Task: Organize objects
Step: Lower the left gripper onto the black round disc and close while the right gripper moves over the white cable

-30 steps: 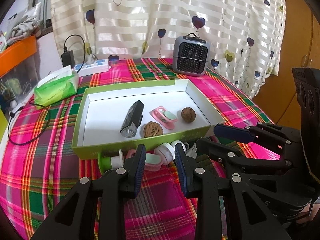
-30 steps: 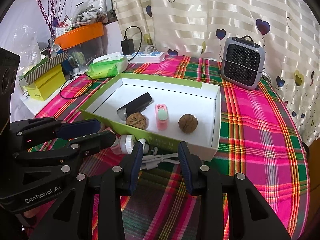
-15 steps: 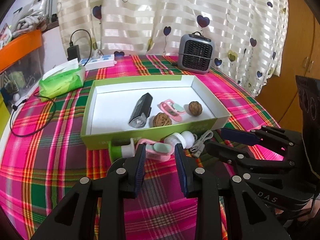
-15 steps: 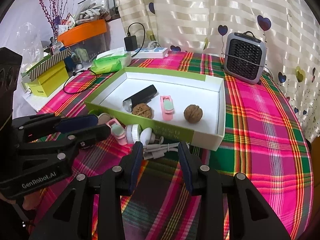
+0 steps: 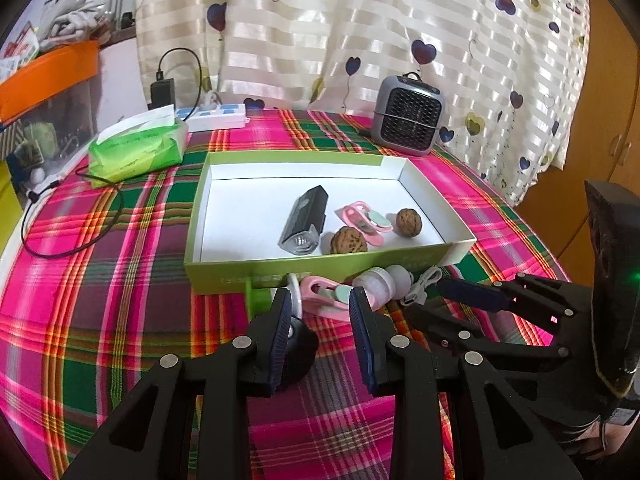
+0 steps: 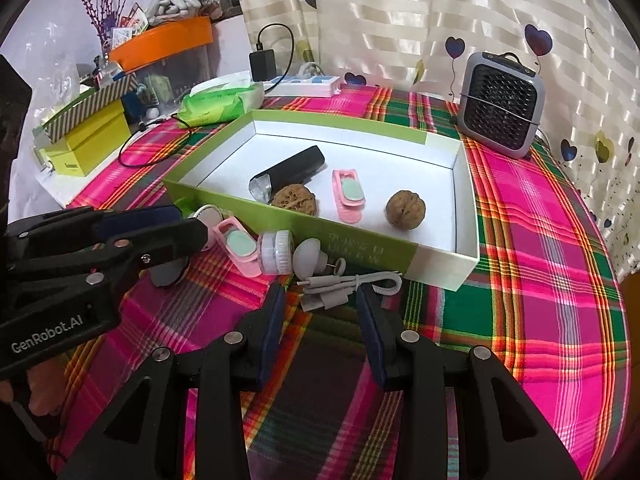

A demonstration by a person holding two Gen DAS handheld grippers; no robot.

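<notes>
Two tongs wait by the green box

The left gripper point(image 5: 318, 308) and right gripper point(image 6: 320, 300) are both spread wide, holding nothing. The pink clip point(image 6: 238, 246) and gray cable point(image 6: 348, 282) lie outside the green box point(image 6: 360, 240), ready to grab.

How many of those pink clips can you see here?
2. One pink clip lies inside the green box, between the two walnuts. The other pink clip lies on the tablecloth just outside the box's near wall. None seems hidden.

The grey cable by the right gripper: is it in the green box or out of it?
Out. The grey cable lies on the plaid cloth in front of the green box's near wall, just ahead of the open right gripper.
</notes>
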